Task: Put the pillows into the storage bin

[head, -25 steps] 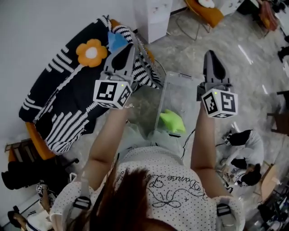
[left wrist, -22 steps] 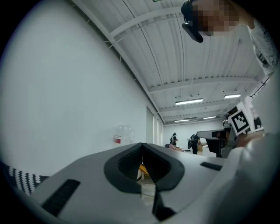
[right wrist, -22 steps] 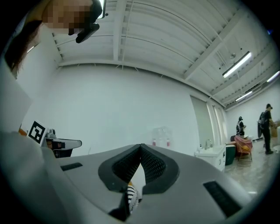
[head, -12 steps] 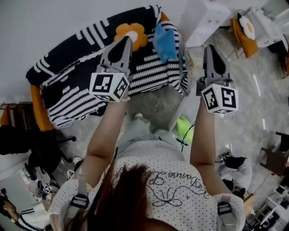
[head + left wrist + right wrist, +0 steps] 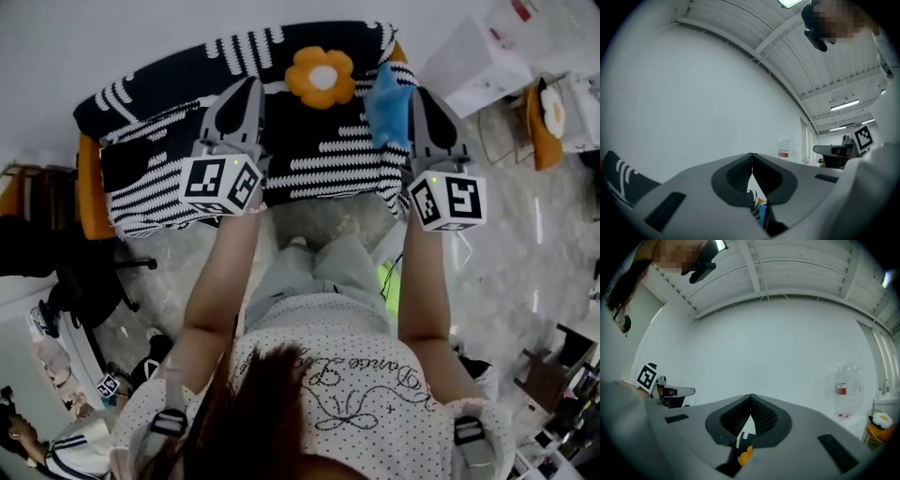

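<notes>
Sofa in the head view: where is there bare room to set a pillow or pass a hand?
Free: the striped blanket left of the left tongs, and the floor before the sofa. Crowded: the right end, with flower pillow, blue pillow and right tongs.

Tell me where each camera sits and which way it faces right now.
Head view: on the person's head, looking steeply down at the sofa; hair, shirt, both arms, left claw and right claw show.
Left gripper view: on the left claw, looking along its shut jaws at a white wall; the person's head shows at top.
Right gripper view: on the right claw, looking along its shut jaws at the wall; the head shows at top.
Shared: the flower pillow shows in the head view and below the right claw's jaws.
</notes>
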Demonstrator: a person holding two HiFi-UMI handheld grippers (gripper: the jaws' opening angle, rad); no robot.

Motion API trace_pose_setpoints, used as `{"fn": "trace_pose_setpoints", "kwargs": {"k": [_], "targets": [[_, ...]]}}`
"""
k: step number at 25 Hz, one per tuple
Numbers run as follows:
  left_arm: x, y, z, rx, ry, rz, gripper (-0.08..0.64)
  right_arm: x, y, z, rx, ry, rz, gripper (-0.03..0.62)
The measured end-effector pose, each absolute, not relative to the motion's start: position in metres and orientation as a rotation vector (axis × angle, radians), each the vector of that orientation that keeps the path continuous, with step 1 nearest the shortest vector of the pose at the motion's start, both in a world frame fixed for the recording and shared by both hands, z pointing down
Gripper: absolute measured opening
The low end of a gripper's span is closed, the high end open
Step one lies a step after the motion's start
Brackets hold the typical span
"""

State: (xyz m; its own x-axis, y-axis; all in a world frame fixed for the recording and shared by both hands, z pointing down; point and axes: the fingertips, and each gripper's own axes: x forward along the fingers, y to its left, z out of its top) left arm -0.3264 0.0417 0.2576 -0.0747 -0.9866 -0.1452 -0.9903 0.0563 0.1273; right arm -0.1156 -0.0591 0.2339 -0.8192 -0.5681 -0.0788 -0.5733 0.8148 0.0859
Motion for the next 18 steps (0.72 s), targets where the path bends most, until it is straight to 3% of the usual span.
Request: {"fn": "trace_pose_setpoints", "kwargs": {"k": [18], "targets": [[-0.366,-0.094,0.271,-1.857,2.493,0.199,0.005,-0.180,-0.261,0.247,-0.628,3.003,0.075,0.011]]}}
